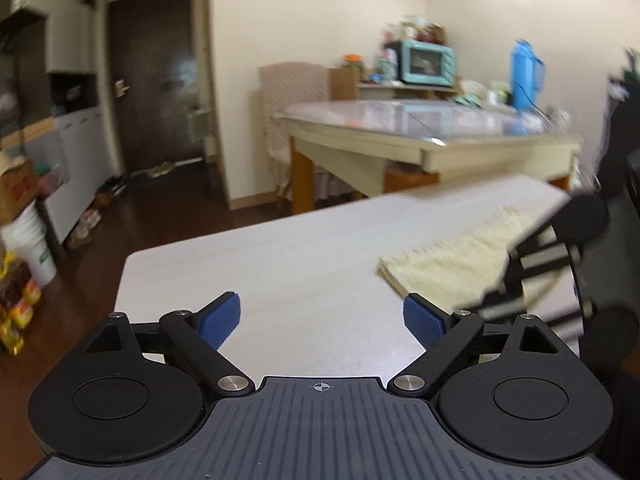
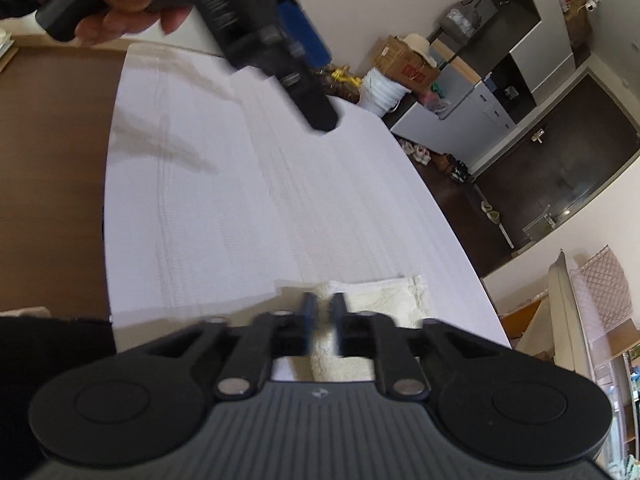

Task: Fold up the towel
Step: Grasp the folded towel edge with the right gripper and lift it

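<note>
A cream towel (image 1: pixel 452 264) lies folded flat on the white table (image 1: pixel 280 264), to the right of my left gripper (image 1: pixel 322 316). That gripper hovers open over bare tabletop with nothing between its blue pads. The right gripper's black linkage (image 1: pixel 552 256) comes down over the towel's right part. In the right wrist view, my right gripper (image 2: pixel 323 316) has its fingers almost together on the towel (image 2: pixel 380 296), with pale cloth showing in the narrow gap. The picture there is blurred by motion. A hand (image 2: pixel 120 4) holds the left gripper's handle above the far end of the table (image 2: pixel 220 200).
A bigger dining table (image 1: pixel 400 128) stands beyond, with a chair (image 1: pixel 288 92), a teal oven (image 1: pixel 428 62) and a blue jug (image 1: pixel 524 76). Dark wood floor (image 1: pixel 160 220), buckets and boxes (image 2: pixel 396 72), cabinets and a dark door (image 1: pixel 152 80) lie off the table's left edge.
</note>
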